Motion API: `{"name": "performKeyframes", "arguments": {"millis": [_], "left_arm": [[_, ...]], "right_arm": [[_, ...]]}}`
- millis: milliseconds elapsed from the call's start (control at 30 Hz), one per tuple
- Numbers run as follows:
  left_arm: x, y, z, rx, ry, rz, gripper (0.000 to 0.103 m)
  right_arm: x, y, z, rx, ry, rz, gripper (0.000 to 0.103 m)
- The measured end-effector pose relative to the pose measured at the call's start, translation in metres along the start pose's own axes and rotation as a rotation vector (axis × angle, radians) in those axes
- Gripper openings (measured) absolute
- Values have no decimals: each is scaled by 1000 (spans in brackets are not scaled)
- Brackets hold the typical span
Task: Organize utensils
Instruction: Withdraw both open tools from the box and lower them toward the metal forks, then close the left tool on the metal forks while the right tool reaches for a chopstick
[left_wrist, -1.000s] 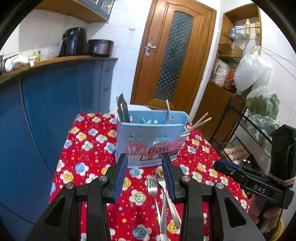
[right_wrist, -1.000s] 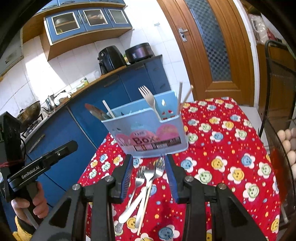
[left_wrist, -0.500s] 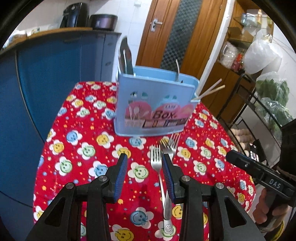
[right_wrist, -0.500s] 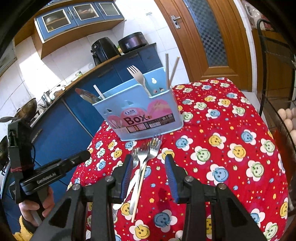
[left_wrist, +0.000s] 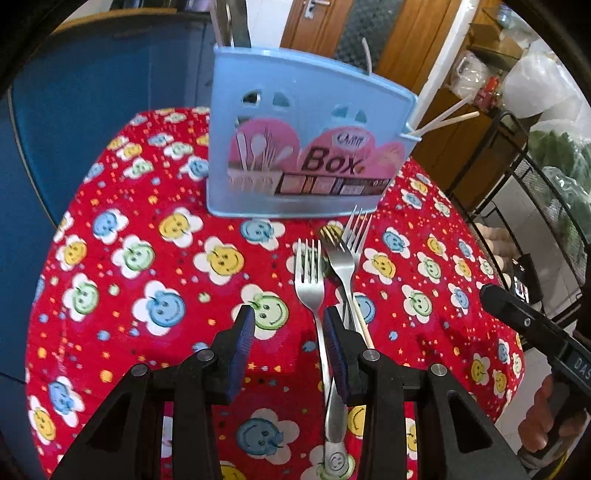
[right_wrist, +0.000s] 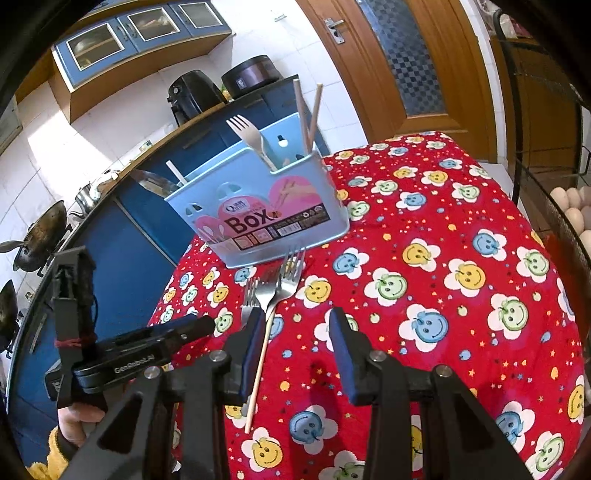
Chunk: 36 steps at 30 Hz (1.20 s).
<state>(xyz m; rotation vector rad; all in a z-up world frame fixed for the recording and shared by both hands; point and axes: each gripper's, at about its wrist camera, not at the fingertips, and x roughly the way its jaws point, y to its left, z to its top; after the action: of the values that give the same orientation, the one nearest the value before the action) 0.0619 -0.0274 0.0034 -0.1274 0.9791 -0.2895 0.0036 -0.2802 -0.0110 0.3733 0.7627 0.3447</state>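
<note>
Steel forks (left_wrist: 309, 284), three of them, lie on the red flowered tablecloth (left_wrist: 147, 280) just in front of the pale blue utensil box (left_wrist: 295, 147), tines pointing toward it. Two cross near the tines; a single chopstick (right_wrist: 260, 363) lies alongside their handles. Box stands upright and holds a fork (right_wrist: 248, 137), a pair of chopsticks (right_wrist: 308, 110) and a knife blade at the far end. Left gripper (left_wrist: 289, 341) hovers low over the cloth, jaws apart and empty, right finger above the fork handles. Right gripper (right_wrist: 295, 343) jaws wide, nothing held, forks off its left finger. Blue kitchen cabinets (right_wrist: 140, 236) and wooden door (right_wrist: 406, 66) behind.
</note>
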Motion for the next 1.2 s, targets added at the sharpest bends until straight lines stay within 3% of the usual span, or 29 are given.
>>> {"name": "performKeyframes", "arguments": {"millis": [400,800,967,1200], "left_arm": [[26,-21,14,7,-2,-58,39],[51,-33,26,34,-15,-54,39],[51,-39,27,50,-27,-77,30],[54,-44,25,78,-35,-55,29]], "right_arm": [[8,-19,-4,42,30,-11,39],[15,-35,-6,73,46,-8,39],[18,-38,-7,80,55,-4,39],[20,-39,-8,80,61,-4,39]]}}
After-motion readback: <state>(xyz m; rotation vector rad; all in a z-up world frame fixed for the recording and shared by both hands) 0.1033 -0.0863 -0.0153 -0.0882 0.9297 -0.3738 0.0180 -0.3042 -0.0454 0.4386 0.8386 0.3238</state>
